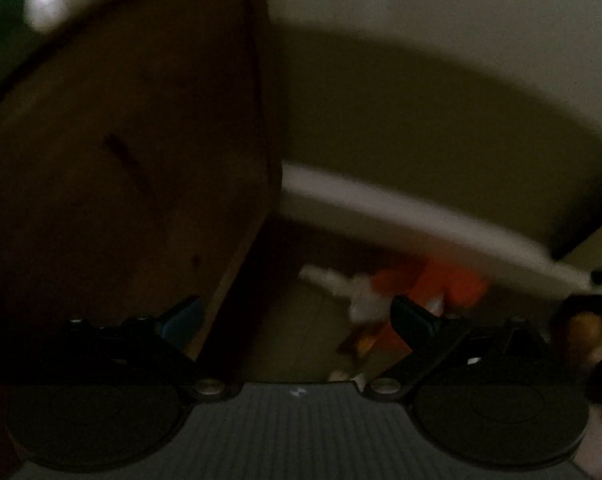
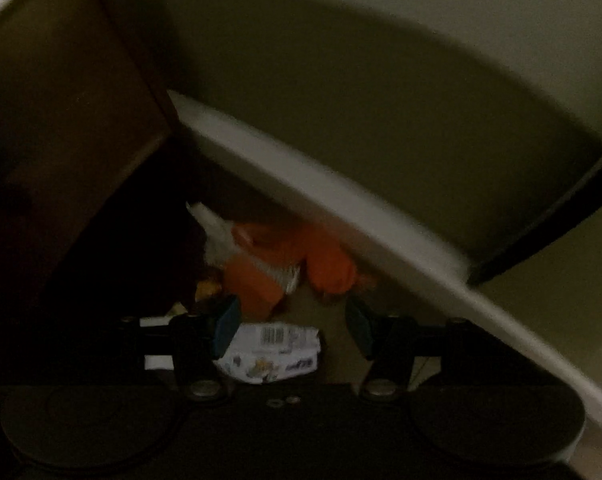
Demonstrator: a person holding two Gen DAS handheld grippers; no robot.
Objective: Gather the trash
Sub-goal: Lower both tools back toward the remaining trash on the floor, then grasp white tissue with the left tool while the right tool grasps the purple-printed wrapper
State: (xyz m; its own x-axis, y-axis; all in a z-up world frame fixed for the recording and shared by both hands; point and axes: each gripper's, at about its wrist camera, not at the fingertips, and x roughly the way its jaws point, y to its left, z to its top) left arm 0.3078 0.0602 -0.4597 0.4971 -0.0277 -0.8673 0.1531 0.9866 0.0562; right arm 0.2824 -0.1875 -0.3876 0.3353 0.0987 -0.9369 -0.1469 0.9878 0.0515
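Item: crumpled white barcode-printed wrapper, lower centre of your right view only, lying between your right gripper's spread, empty fingers. Blurred orange-and-white litter above it. Your left gripper also spread (nothing held).

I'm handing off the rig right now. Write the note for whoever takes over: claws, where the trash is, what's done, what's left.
Left claw: open, empty, over the floor beside the brown wooden cabinet.
Right claw: open, empty; the crumpled white barcode wrapper lies on the floor between its fingers, not gripped.
Orange and white crumpled trash pile sits further on, near the white baseboard.
Done: nothing picked up in view.
Left: probably close on the wrapper, then the orange pile. Dim and blurred; check details.
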